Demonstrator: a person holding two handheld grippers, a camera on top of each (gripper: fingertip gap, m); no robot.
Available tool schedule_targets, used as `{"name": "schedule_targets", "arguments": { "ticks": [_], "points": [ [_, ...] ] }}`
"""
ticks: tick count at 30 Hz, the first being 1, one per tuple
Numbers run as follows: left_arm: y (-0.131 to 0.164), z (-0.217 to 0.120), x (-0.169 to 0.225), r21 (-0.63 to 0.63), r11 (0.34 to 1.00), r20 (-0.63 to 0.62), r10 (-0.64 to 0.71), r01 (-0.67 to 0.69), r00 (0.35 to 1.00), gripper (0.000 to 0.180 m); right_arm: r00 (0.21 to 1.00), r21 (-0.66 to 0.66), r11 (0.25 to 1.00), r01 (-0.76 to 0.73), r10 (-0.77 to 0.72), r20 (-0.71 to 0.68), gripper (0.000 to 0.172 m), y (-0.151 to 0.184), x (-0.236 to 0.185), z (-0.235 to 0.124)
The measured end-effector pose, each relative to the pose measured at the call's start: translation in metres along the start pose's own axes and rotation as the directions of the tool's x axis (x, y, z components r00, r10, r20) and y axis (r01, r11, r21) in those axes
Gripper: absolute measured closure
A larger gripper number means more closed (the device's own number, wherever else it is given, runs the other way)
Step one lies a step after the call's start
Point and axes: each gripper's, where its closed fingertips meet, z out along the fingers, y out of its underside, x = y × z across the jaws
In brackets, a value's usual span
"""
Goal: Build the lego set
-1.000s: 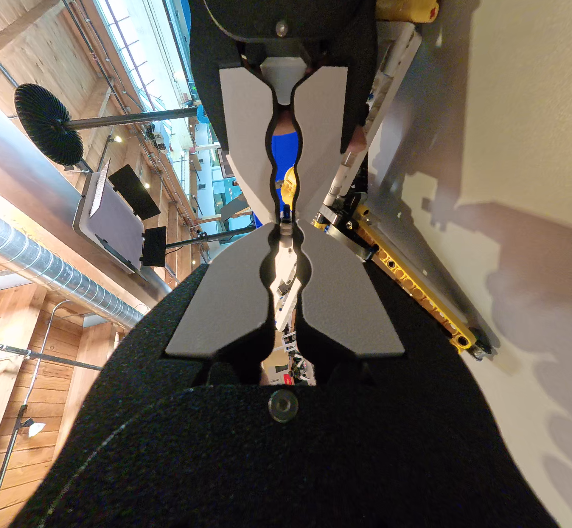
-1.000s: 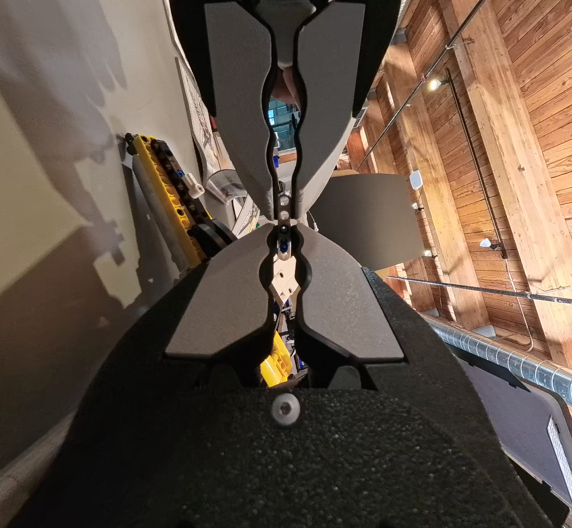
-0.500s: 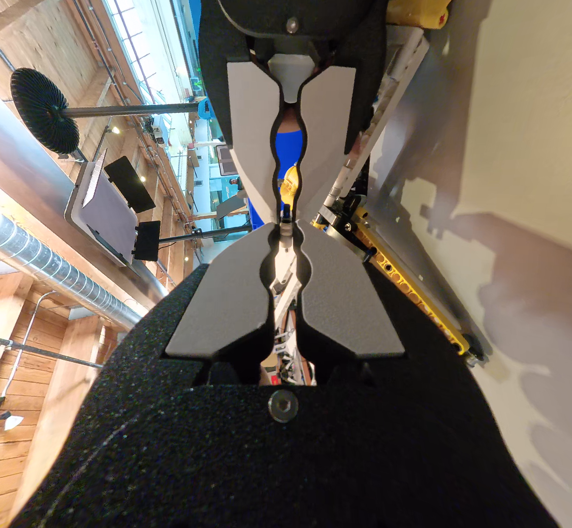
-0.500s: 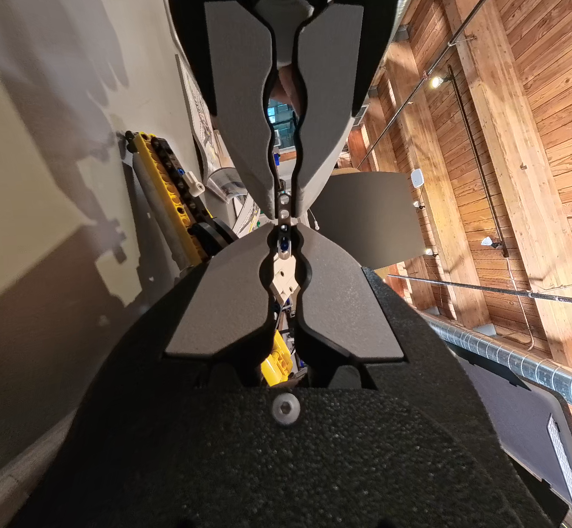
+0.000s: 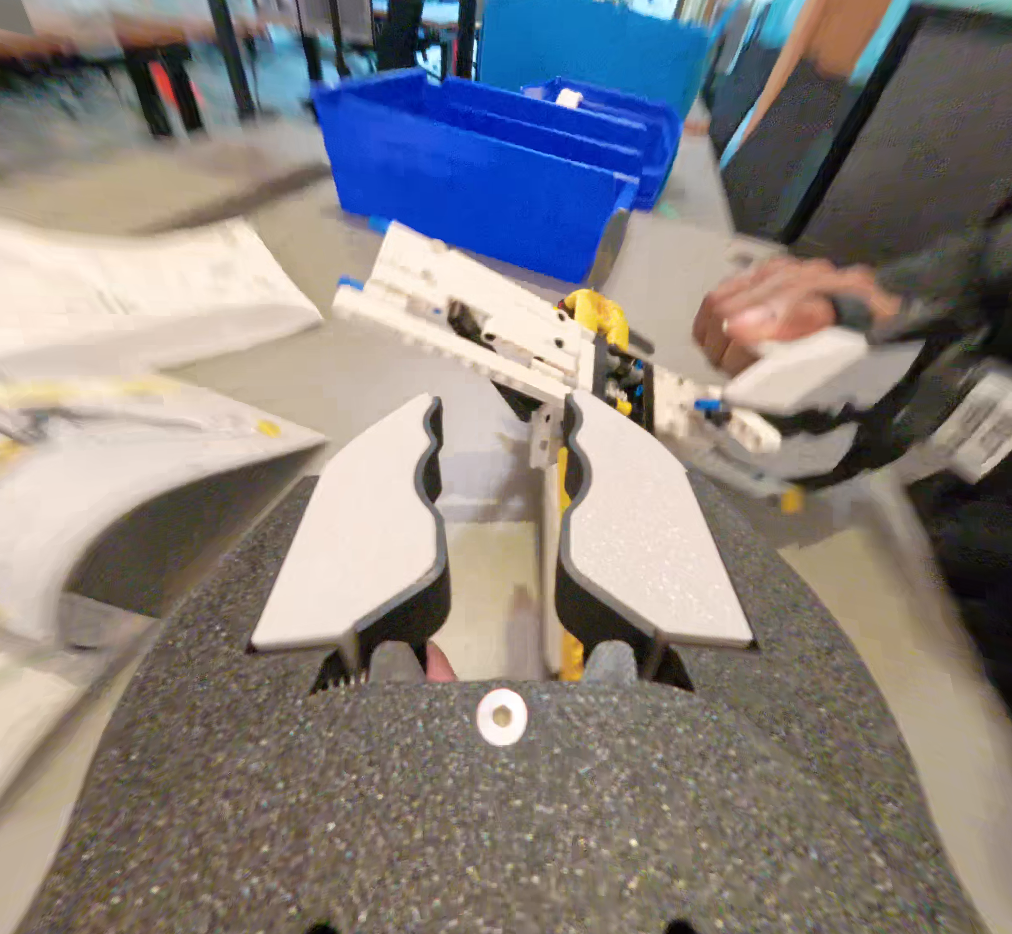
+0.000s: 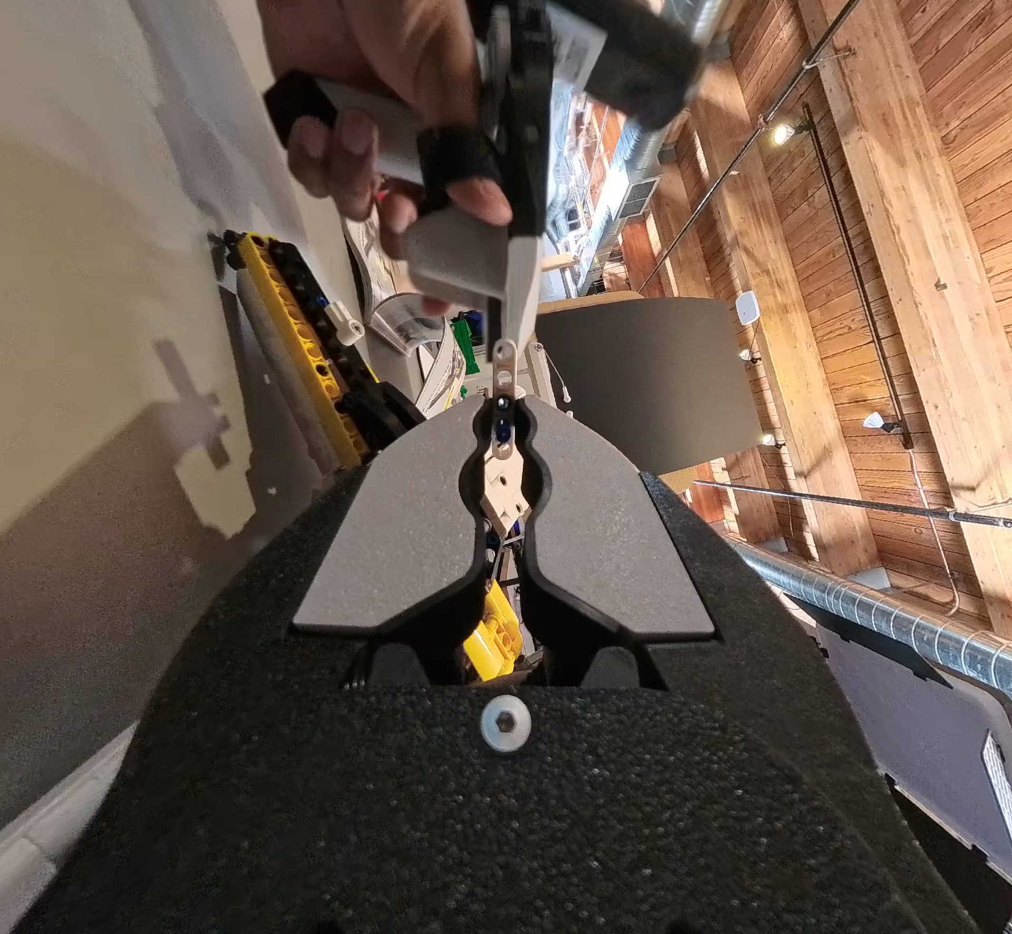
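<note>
The toy brick model (image 5: pixel 493 327), white and yellow hard plastic with little holes, hangs over the table (image 5: pixel 328 376), near the blue bins (image 5: pixel 482 179). It looks light and stiff, and might snap apart. The right gripper (image 6: pixel 504 404) pinches its thin grey strip (image 6: pixel 505 365). The left gripper (image 5: pixel 501 409) is spread wide, holding nothing.

Two blue bins (image 5: pixel 482 179), one brick model (image 5: pixel 493 332), two booklets (image 5: pixel 137 283).
</note>
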Motion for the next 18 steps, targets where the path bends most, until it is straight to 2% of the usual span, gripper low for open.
{"name": "schedule_targets", "arguments": {
  "ticks": [2,5,9,13,18],
  "points": [
    [0.003,0.011,-0.002,0.003,0.964,-0.091,-0.266,0.267,0.960,0.133,1.000,0.001,1.000,0.000,0.000,0.000,0.165,0.000,0.000,0.000],
    [0.002,0.025,-0.002,-0.013,0.894,-0.168,-0.443,0.447,0.881,0.134,1.000,0.001,1.000,0.000,0.000,0.000,0.165,0.000,0.000,0.000],
    [0.002,0.043,-0.009,-0.040,0.843,-0.177,-0.534,0.536,0.827,0.134,1.000,0.000,1.000,0.002,-0.002,0.001,0.165,0.000,-0.001,0.000],
    [-0.006,0.051,-0.019,0.000,0.791,-0.200,-0.600,0.612,0.774,0.146,1.000,0.005,1.000,0.002,-0.002,0.006,0.165,-0.001,-0.002,0.000],
    [-0.010,0.056,-0.014,-0.009,0.773,-0.232,-0.619,0.635,0.750,0.149,1.000,0.008,1.000,-0.002,0.002,0.014,0.165,-0.001,-0.003,0.000]
  ]
}}
